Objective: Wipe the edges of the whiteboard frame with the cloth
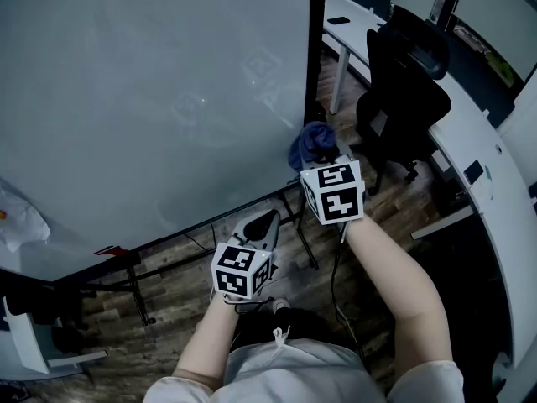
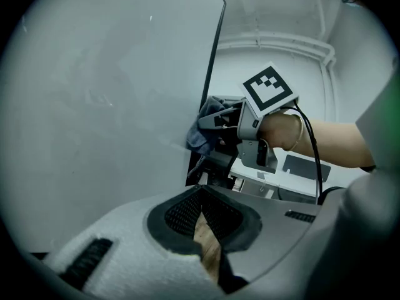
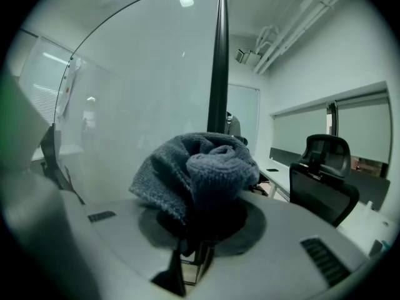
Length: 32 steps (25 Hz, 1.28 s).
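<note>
Overhead, from the head view, the whiteboard frame [image 1: 316, 57] shows as a black strip along the board's right edge, running straight away toward the top of the picture. The blue-grey cloth [image 1: 312, 143] sits right at the strip's lower stretch, bunched ahead of the right tongs [image 1: 324, 163]. The left tongs [image 1: 270, 217] hang lower and further back, so the right hand is plainly the nearer. An office chair [image 1: 404, 82] stands off to the right, by a white table [image 1: 470, 137]. Seen from the left gripper view, its own tongs are pressed together at the tips with nothing between them, only wooden floor showing through the gap below; beyond them the cloth lies against the frame, though actual contact cannot be made out. Looking along the right gripper view, those tongs pinch the wadded cloth, and the frame rises upright directly behind it, so a wipe would likely travel lengthwise along that edge.
</note>
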Motion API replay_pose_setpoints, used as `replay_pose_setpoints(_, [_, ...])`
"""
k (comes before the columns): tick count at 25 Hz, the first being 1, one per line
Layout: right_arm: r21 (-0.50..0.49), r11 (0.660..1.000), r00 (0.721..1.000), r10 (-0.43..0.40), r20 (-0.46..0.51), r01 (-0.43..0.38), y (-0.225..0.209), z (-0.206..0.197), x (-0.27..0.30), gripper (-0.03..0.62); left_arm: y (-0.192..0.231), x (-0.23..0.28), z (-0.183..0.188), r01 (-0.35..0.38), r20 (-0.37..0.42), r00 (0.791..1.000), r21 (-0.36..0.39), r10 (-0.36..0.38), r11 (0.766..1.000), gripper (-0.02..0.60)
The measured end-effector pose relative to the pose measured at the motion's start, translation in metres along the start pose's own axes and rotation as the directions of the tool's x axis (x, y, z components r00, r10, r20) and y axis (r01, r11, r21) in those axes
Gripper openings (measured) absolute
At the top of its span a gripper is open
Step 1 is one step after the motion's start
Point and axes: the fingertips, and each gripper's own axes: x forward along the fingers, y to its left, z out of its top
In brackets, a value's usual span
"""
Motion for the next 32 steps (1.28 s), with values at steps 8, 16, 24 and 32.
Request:
replay_pose_setpoints(8, [0.033, 0.998, 0.988, 0.051, -0.147, -0.047, 0.008, -0.068, 0.020, 0.077, 0.012, 0.006, -0.028, -0.014, -0.061, 0.998, -0.004, 0.014, 1.000, 0.018])
replay_pose_setpoints(16, [0.031, 0.998, 0.962, 0.062, -0.266, -0.056, 0.016, -0.133, 0.042, 0.077, 0.043, 0.001, -0.055, -0.074, -0.087, 0.994, -0.084, 0.067, 0.994, 0.018])
replay_pose_setpoints(24, [0.056, 0.998, 0.931, 0.036, -0.363, -0.017, 0.020, -0.183, 0.058, 0.077, 0.062, -0.007, -0.086, -0.110, -0.124, 0.988, -0.139, 0.093, 0.984, 0.018])
replay_pose_setpoints(32, [0.147, 0.986, 0.891, -0.005, -0.455, 0.080, 0.028, -0.218, 0.069, 0.077, 0.078, -0.015, -0.096, -0.124, -0.131, 0.986, -0.148, 0.105, 0.981, 0.018])
